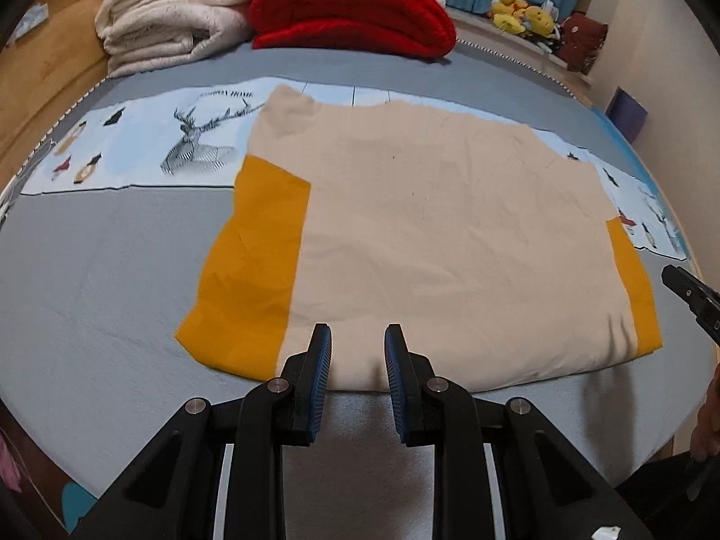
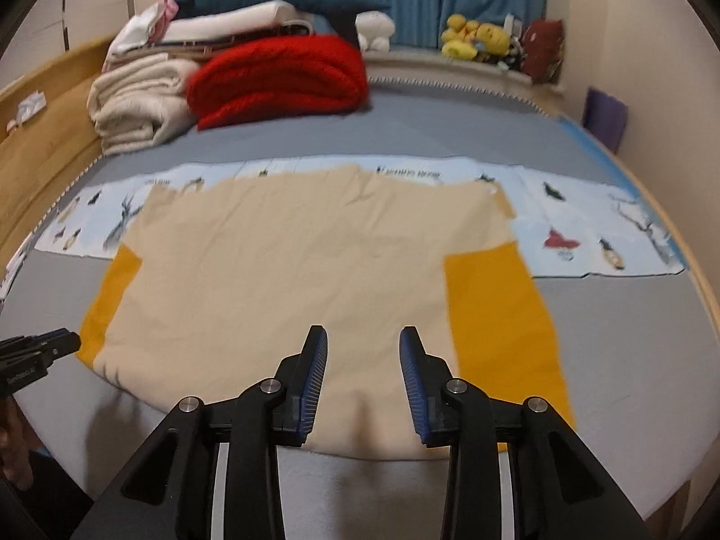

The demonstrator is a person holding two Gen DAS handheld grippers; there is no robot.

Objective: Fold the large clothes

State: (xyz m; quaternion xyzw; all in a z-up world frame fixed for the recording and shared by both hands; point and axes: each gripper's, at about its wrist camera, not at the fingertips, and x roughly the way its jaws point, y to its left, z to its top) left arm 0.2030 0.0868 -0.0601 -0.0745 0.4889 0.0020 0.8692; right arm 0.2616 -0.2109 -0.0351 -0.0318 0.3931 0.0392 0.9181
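A large beige garment [image 1: 427,234] with mustard-yellow side panels [image 1: 252,270] lies flat on the grey bed, folded over along its near edge. In the right wrist view the same garment [image 2: 306,270] shows a yellow panel [image 2: 499,328] at the right. My left gripper [image 1: 358,337] hovers above the near fold, jaws apart, nothing between them. My right gripper [image 2: 363,339] also hangs over the near edge with its jaws apart and empty. Each gripper shows at the other view's edge: the right gripper [image 1: 693,301], the left gripper [image 2: 40,351].
Folded cream blankets [image 1: 171,18] and a red blanket [image 1: 351,13] are stacked at the bed's far end. A light blue printed cloth strip [image 1: 148,148] lies across the bed under the garment. Plush toys [image 1: 522,13] sit on a ledge; a wooden bed frame [image 1: 40,90] runs along the left.
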